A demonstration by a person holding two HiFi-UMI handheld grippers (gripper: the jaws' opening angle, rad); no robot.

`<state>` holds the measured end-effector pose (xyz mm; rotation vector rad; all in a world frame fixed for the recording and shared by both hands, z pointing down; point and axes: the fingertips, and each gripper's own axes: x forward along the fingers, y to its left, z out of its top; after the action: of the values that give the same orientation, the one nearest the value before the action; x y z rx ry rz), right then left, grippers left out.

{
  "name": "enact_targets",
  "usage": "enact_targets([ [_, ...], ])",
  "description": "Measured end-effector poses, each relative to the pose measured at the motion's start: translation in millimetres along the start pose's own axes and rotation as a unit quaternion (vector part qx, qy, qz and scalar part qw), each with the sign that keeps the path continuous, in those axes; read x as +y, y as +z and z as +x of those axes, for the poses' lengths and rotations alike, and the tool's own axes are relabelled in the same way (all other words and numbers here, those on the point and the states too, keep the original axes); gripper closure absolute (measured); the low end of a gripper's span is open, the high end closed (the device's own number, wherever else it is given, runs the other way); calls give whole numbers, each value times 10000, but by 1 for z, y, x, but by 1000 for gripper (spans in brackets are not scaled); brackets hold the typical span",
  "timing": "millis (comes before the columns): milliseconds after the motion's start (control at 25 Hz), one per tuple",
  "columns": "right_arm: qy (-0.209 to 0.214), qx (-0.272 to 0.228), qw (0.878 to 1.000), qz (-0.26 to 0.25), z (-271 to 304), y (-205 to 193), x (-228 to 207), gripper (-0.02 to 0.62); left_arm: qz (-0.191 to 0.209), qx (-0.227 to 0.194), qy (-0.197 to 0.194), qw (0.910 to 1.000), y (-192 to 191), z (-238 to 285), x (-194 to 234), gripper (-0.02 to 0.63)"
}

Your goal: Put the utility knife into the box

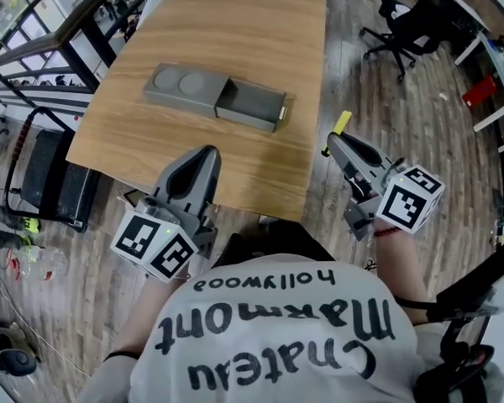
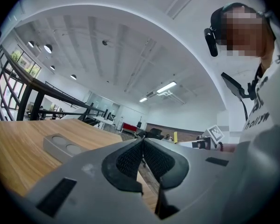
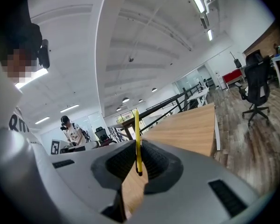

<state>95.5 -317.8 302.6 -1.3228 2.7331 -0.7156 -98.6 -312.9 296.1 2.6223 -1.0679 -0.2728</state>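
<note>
A grey box (image 1: 214,96) lies on the wooden table (image 1: 235,23), its inner tray (image 1: 252,107) slid out to the right; in the left gripper view the box (image 2: 63,146) sits low at the left. My right gripper (image 1: 332,143) hangs off the table's right edge, above the floor, shut on a thin yellow utility knife (image 1: 343,122) that stands up between its jaws. In the right gripper view the utility knife (image 3: 137,141) rises from the closed jaws of the right gripper (image 3: 138,148). My left gripper (image 1: 203,152) is over the table's near edge, shut and holding nothing, as the left gripper (image 2: 142,142) view confirms.
Black office chairs (image 1: 403,23) stand on the plank floor at the far right. A black machine (image 1: 46,175) and a railing (image 1: 34,49) lie left of the table. Another person (image 3: 72,132) stands far off in the right gripper view.
</note>
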Motion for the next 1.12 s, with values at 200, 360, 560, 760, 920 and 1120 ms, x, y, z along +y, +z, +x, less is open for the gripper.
enact_targets([
  [200, 79, 56, 9999, -32, 1, 2, -1, 548, 4, -2, 55, 10000, -1, 2, -2, 594],
  [360, 184, 30, 9998, -27, 4, 4, -5, 548, 29, -10, 122, 9999, -2, 3, -3, 594],
  [560, 300, 43, 9995, -3, 9, 5, -16, 548, 102, 4, 235, 9997, -4, 10, -3, 594],
  [760, 414, 122, 9991, 41, 25, 19, -39, 548, 51, 85, 424, 9991, -5, 33, 9, 594],
  [920, 497, 194, 9986, 68, 34, 28, -57, 548, 38, 41, 547, 9985, -1, 50, 14, 594],
  [1120, 578, 310, 9978, 116, 47, 30, -75, 548, -9, 60, 660, 9978, -6, 67, 22, 594],
])
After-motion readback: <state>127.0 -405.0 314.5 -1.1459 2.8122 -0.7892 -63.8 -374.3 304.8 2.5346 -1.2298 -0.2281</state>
